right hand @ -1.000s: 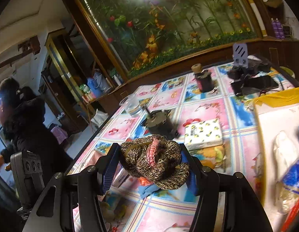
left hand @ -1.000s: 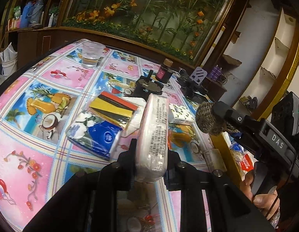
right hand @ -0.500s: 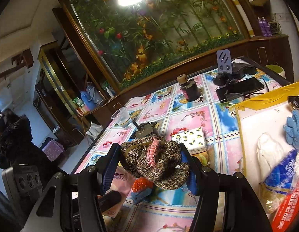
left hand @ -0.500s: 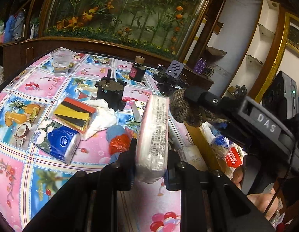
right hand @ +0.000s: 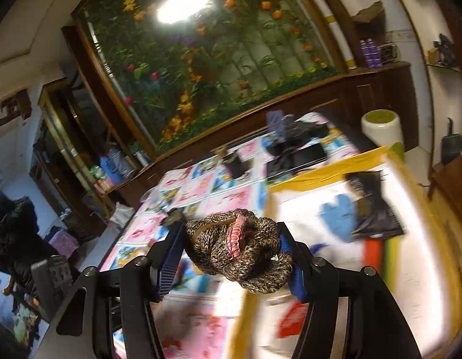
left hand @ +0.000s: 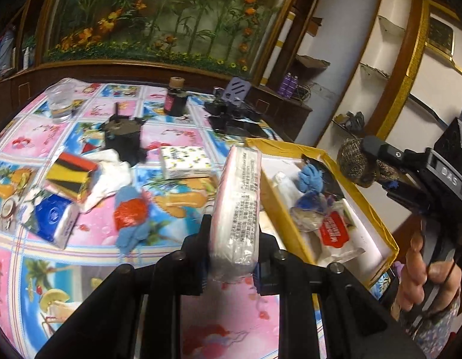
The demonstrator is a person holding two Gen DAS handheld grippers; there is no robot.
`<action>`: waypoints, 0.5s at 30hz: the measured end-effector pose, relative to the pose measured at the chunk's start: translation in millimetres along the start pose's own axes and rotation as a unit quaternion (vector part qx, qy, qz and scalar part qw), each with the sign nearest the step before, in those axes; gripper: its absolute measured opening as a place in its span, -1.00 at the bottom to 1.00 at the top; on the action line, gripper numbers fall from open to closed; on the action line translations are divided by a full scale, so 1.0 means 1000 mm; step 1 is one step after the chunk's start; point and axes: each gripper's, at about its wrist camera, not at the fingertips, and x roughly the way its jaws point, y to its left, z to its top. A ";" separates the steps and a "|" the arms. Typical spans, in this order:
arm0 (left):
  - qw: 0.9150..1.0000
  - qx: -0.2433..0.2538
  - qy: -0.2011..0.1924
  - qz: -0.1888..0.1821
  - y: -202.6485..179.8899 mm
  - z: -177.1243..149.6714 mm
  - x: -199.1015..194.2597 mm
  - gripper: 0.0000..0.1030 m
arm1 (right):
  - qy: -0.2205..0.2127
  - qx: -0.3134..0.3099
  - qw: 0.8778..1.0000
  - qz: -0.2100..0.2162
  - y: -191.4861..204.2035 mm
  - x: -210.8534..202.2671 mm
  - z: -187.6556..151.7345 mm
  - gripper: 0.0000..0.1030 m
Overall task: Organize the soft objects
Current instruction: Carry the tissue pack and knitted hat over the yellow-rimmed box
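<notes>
My left gripper (left hand: 232, 251) is shut on a pink-and-white tissue pack (left hand: 236, 206) held on edge above the table, just left of the yellow-rimmed box (left hand: 281, 203). My right gripper (right hand: 231, 248) is shut on a bundle of brown knitted wool with a pink strip (right hand: 239, 248). That bundle (left hand: 355, 164) also shows in the left wrist view, high over the box's far right corner. Inside the box lie a blue glove (left hand: 311, 179), a red-labelled packet (left hand: 335, 233) and other soft packs. In the right wrist view the box (right hand: 326, 176) is blurred below the bundle.
On the fruit-print tablecloth (left hand: 36, 137) lie a blue tissue pack (left hand: 56, 218), a striped yellow-black pack (left hand: 71, 173) on white cloth, a blue-and-red glove (left hand: 130, 212) and a bee-print box (left hand: 184, 166). A glass (left hand: 60, 104), black pot (left hand: 123, 137) and bottle (left hand: 175, 98) stand behind. A person's hand (left hand: 422, 278) grips the right handle.
Both grippers have swung to the right across the table, each keeping its load. The yellow-rimmed box has come into the left wrist view, and the knitted bundle now hangs over it.
</notes>
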 end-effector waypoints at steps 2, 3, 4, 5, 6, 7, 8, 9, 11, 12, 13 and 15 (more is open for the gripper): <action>1.000 0.010 0.005 -0.013 -0.015 0.004 0.007 -0.59 | 0.009 -0.001 1.000 -0.024 -0.018 -0.005 0.008 0.26; 1.000 0.014 0.011 -0.020 -0.022 0.006 0.012 -0.59 | 0.011 0.000 0.999 -0.036 -0.027 -0.007 0.012 0.26; 0.999 0.019 0.019 -0.030 -0.032 0.007 0.019 -0.59 | 0.011 0.001 0.999 -0.045 -0.034 -0.007 0.014 0.26; 0.999 0.024 0.025 -0.037 -0.040 0.008 0.024 -0.59 | 0.015 0.002 0.998 -0.058 -0.042 -0.007 0.018 0.25; 0.998 0.031 0.031 -0.045 -0.051 0.009 0.031 -0.58 | 0.020 0.005 0.998 -0.067 -0.049 -0.006 0.021 0.25; 0.997 0.039 0.035 -0.051 -0.060 0.010 0.037 -0.58 | 0.026 0.012 0.997 -0.075 -0.058 -0.004 0.025 0.25; 0.997 0.047 0.038 -0.055 -0.069 0.012 0.043 -0.58 | 0.030 0.018 0.996 -0.078 -0.066 -0.002 0.029 0.25; 0.996 0.056 0.040 -0.060 -0.078 0.016 0.050 -0.58 | 0.036 0.024 0.996 -0.083 -0.073 0.001 0.033 0.25; 0.995 0.063 0.046 -0.069 -0.093 0.028 0.066 -0.58 | 0.049 0.032 0.994 -0.096 -0.083 0.009 0.043 0.25; 0.994 0.063 0.052 -0.075 -0.099 0.036 0.075 -0.58 | 0.054 0.033 0.993 -0.102 -0.088 0.014 0.049 0.25; 0.994 0.061 0.056 -0.077 -0.102 0.043 0.085 -0.58 | 0.058 0.033 0.992 -0.107 -0.092 0.018 0.054 0.25; 0.993 0.053 0.069 -0.082 -0.105 0.054 0.105 -0.58 | 0.069 0.032 0.989 -0.124 -0.100 0.029 0.064 0.25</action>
